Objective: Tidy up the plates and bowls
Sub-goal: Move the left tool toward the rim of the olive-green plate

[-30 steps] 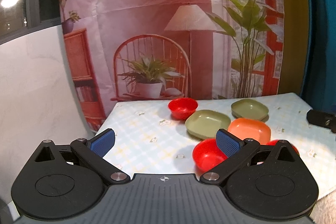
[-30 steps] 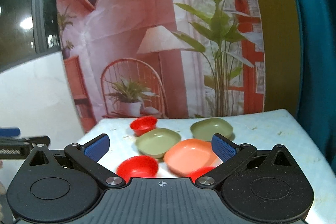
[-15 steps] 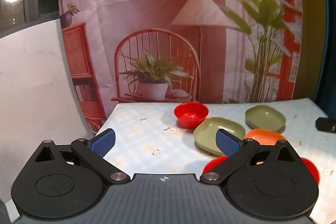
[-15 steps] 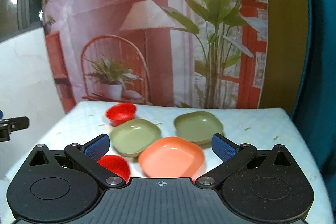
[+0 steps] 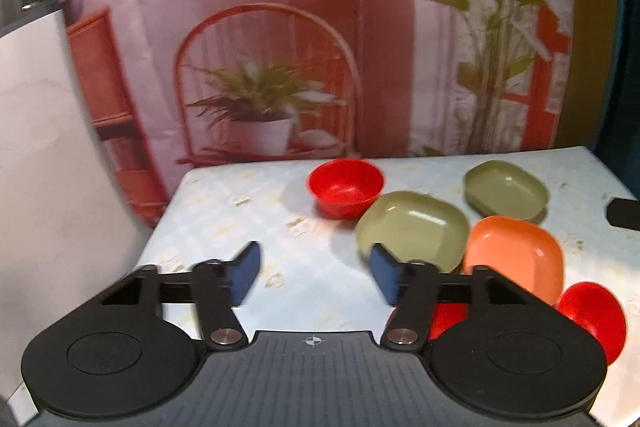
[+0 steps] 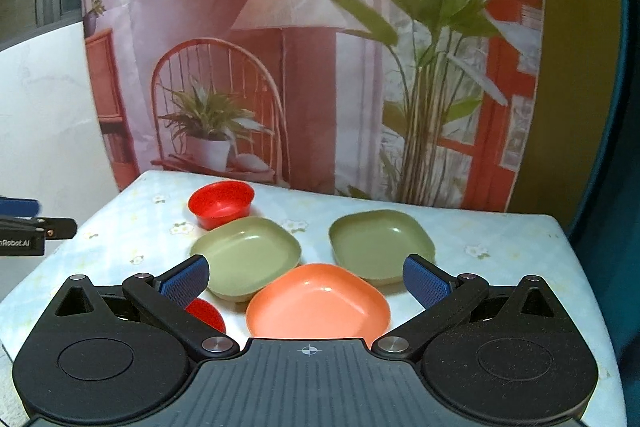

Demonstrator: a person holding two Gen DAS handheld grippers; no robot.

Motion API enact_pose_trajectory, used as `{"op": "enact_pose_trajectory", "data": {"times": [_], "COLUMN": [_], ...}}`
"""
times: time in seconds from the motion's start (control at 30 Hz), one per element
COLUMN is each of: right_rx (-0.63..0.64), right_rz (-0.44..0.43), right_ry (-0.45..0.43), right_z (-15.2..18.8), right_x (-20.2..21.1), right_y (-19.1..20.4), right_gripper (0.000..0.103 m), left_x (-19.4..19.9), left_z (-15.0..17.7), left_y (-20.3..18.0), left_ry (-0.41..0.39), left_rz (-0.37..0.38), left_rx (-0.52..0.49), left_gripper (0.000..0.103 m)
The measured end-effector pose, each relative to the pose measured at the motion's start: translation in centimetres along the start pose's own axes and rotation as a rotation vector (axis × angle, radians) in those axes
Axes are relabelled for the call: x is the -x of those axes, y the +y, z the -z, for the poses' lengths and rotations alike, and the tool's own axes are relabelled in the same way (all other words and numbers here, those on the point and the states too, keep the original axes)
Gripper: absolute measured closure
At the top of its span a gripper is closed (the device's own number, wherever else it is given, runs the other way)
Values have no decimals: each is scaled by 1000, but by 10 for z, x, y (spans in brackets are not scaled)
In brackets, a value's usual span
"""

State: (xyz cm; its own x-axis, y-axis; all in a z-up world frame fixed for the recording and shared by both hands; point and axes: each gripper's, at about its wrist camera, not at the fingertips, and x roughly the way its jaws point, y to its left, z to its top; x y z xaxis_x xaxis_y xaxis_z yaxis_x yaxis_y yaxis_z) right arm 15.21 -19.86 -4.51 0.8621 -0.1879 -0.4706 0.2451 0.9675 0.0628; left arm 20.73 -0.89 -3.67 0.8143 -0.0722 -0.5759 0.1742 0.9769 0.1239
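Note:
On the flowered tablecloth lie two green plates (image 6: 248, 255) (image 6: 380, 243), an orange plate (image 6: 320, 303) and red bowls (image 6: 222, 203) (image 6: 206, 315). My right gripper (image 6: 306, 281) is open just above the orange plate's near side, with nothing gripped. My left gripper (image 5: 316, 275) hovers over bare cloth left of the near green plate (image 5: 412, 231). Its jaws are closing, with nothing between them. From the left wrist I also see the far red bowl (image 5: 346, 187), the orange plate (image 5: 516, 259) and a third red bowl (image 5: 592, 315).
The table (image 6: 520, 239) ends close behind the dishes at a printed backdrop (image 6: 280, 67). A white wall (image 5: 48, 187) stands to the left and a teal curtain (image 6: 628, 147) to the right. The left gripper's tip (image 6: 24, 223) shows at the left edge of the right wrist view.
Both grippers have moved in toward the dishes, which now look larger and nearer. The left gripper's jaws have narrowed from wide open. The right jaws stay wide.

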Motion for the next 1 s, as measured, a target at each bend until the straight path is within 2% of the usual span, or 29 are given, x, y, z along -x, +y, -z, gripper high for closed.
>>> {"op": "enact_pose_trajectory", "data": {"times": [0.07,0.13,0.27,0.33,0.43,0.5,0.6,0.73,0.8,0.87,0.93,1.0], "right_rx": [1,1,-2,-1,-6,-10,-14,-10,-13,-13,-7,-16], "right_rz": [-5,-6,-17,-17,-16,-15,-25,-36,-46,-53,-61,-75], "right_ry": [-10,-26,-44,-52,-69,-73,-67,-49,-33,-15,9,45], "right_z": [-6,-14,-30,-37,-47,-53,-61,-69,-73,-73,-72,-67], "right_x": [-2,-4,-9,-13,-19,-24,-36,-57,-72,-87,-105,-126], "right_y": [-2,-5,-12,-15,-19,-22,-25,-27,-27,-25,-23,-21], "right_gripper": [0,0,0,2,5,7,13,21,26,30,36,43], "left_x": [-1,0,-5,-14,-32,-41,-54,-74,-89,-111,-134,-155], "left_z": [-2,-4,-15,-23,-38,-45,-55,-67,-66,-62,-57,-49], "left_y": [2,2,-5,-6,-2,-1,-1,4,4,7,10,11], "left_ry": [-35,-72,-102,-61,17,38,25,1,-3,31,80,117], "left_rz": [60,87,58,33,78,77,59,94,87,83,119,143], "left_rx": [9,13,-36,-43,-27,-38,-79,-88,-89,-50,-3,30], "left_gripper": [56,56,55,55,55,55,55,55,55,59,69,70]}}
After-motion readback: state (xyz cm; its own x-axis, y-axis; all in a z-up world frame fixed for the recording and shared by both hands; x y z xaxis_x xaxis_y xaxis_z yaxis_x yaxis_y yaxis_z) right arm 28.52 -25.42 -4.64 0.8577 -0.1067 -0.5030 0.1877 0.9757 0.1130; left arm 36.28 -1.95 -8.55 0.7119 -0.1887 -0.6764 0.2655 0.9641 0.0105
